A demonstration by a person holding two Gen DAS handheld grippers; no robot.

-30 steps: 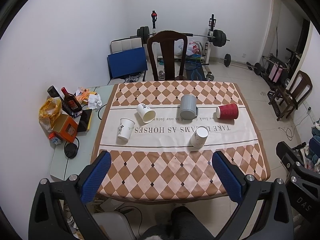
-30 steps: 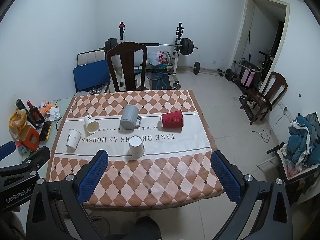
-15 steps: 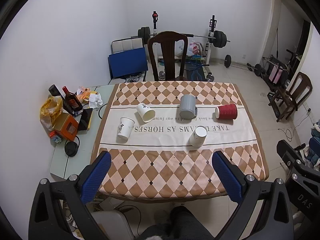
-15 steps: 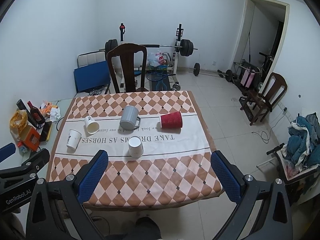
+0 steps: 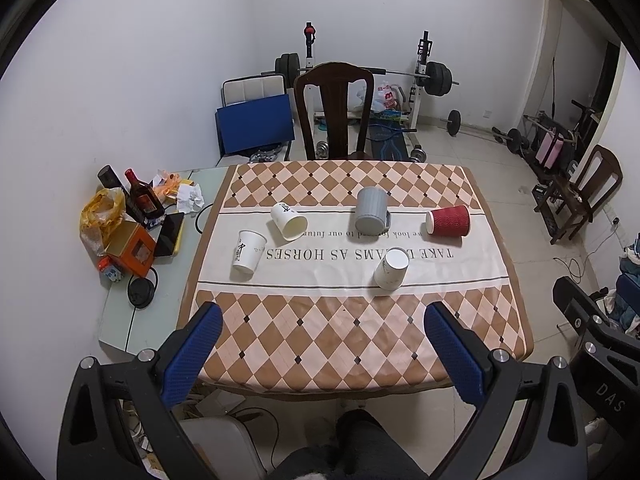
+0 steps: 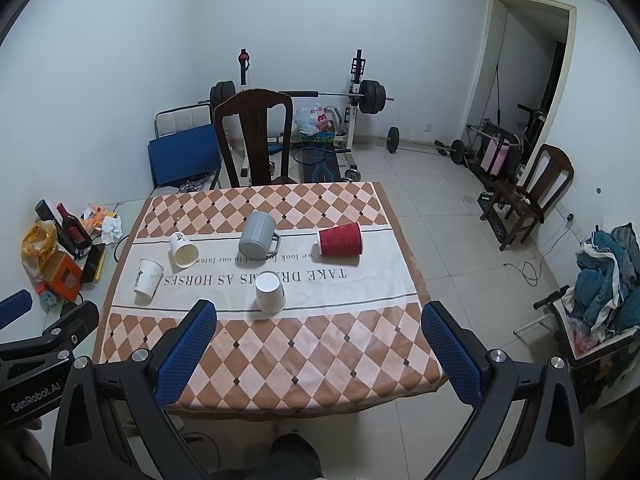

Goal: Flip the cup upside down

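Several cups sit on the checkered tablecloth (image 5: 320, 336). An upright white paper cup (image 5: 248, 251) stands at the left; another white cup (image 5: 289, 221) lies on its side. A grey mug (image 5: 372, 215) and a red ribbed cup (image 5: 448, 221) also lie on their sides. A white cup (image 5: 391, 263) stands upside down. The same cups show in the right wrist view: upright white (image 6: 148, 281), lying white (image 6: 183, 249), grey mug (image 6: 258, 235), red (image 6: 340, 239), inverted white (image 6: 271, 293). My left gripper (image 5: 320, 344) and right gripper (image 6: 318, 340) are open, empty, held above the table's near edge.
A side table (image 5: 120, 320) at the left holds bottles (image 5: 142, 200), an orange box (image 5: 132, 248) and a yellow bag. A wooden chair (image 5: 334, 112) stands behind the table, with a weight bench beyond. Another chair (image 6: 536, 192) and a laundry pile (image 6: 604, 280) are at the right.
Both grippers have drifted slightly back and up from the table, so the table looks a little smaller. The cups have not moved.
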